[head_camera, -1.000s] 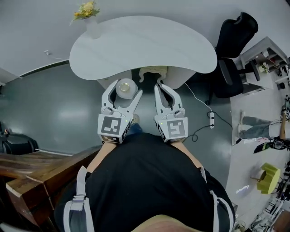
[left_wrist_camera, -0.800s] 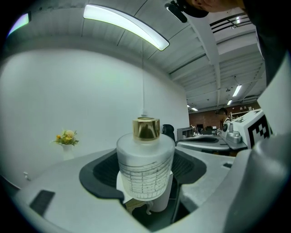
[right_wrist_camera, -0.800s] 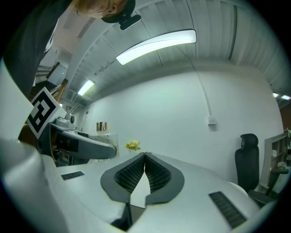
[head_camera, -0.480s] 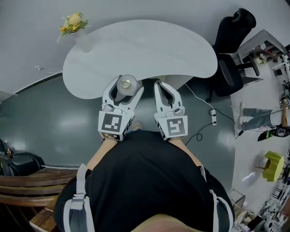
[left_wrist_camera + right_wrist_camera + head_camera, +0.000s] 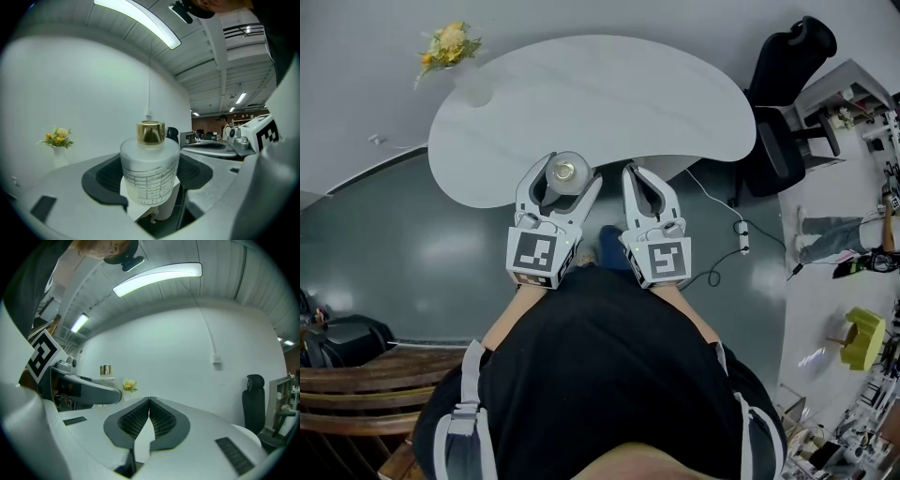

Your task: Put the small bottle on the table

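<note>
At about ten o'clock on the white table (image 5: 619, 94) stood a vase with yellow flowers (image 5: 450, 45), well apart from my work.

Next came my left gripper (image 5: 563, 178). Its jaws were closed on the small bottle (image 5: 150, 173) and pressed the frosted body from both sides, with the gold cap (image 5: 150, 132) free above them. In the head view the bottle hung over the near rim of the table, at about seven o'clock of the top. It was not resting on anything that I could see (under it the left gripper view showed only a piece of the table and its pedestal, lower down).

The bottle was upright. Its long axis ran vertical, the cap pointed to the ceiling, and the base pointed down to the table edge.

My right gripper (image 5: 149, 401) was just beside the left one, at about six o'clock of the table. Its ribbed pads were pressed together with nothing between them.

At two o'clock, beyond the table, was a black office chair (image 5: 783, 103).

By my judgement the task was about half done. The bottle was picked and brought to the table, but it was not yet placed. What remained was to carry it forward towards twelve o'clock, lower it until the base sat flat, and then open the jaws.
</note>
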The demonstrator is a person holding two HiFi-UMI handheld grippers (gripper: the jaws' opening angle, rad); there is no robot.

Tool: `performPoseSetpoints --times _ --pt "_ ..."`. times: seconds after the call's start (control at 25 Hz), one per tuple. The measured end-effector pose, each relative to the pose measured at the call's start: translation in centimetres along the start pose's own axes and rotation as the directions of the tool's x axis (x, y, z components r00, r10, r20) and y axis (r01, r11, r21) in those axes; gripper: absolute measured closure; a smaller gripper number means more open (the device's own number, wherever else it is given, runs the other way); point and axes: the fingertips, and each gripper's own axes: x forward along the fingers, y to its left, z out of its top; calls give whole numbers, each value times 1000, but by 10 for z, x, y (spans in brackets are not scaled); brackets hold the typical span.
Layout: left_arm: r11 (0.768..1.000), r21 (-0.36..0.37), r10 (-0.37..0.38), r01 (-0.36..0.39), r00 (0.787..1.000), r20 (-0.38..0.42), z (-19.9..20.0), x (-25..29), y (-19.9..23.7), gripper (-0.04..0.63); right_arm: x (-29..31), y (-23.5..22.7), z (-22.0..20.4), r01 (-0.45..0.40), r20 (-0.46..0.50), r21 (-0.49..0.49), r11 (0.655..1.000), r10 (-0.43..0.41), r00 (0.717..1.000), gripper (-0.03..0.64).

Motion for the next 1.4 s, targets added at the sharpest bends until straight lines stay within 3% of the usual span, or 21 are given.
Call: performPoseSetpoints --times 0.52,0.8,1.4 --pt "1000 -10 28 -28 1000 1 -2 24 22 262 38 -7 1 -46 -1 -18 999 46 999 594" --pt "999 0 43 -43 999 0 -3 65 38 262 82 -29 -10 -108 19 -12 994 109 994 594" --pt "987 -50 151 -153 988 -35 5 162 74 262 180 -101 -16 -223 15 -2 975 223 975 594"
